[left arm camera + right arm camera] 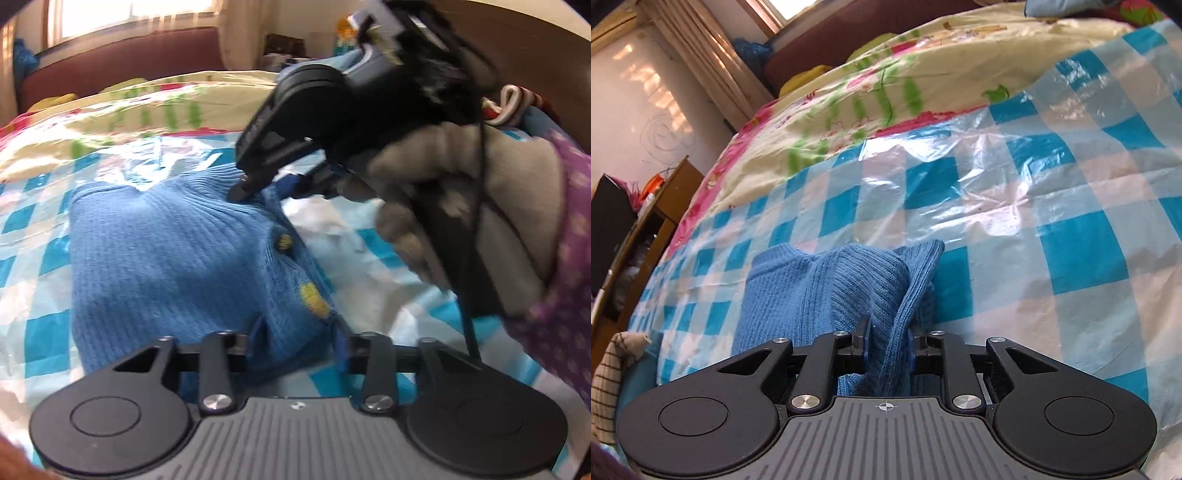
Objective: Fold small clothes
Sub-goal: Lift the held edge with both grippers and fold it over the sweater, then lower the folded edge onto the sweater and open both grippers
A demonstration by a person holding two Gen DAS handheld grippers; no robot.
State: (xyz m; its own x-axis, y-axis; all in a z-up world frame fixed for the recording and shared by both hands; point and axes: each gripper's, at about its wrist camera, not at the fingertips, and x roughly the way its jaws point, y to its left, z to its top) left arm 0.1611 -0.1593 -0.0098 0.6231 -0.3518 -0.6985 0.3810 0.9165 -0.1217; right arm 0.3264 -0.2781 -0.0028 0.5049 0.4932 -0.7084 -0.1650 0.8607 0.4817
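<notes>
Checked plastic sheet [1015, 192] under sweater [820, 288]

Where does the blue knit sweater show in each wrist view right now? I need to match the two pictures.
Left wrist view: blue knit sweater fills centre-left, running down between the left gripper fingers; the right gripper pinches its far edge.
Right wrist view: sweater lower centre, bunched in the right gripper.
Shared landmark: blue-and-white checked plastic sheet under it.

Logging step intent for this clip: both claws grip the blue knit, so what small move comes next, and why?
Probably carry both gripped edges across and lay them down. The right claw and left claw each pinch the blue sweater, bunched over the checkered plastic sheet.
</notes>
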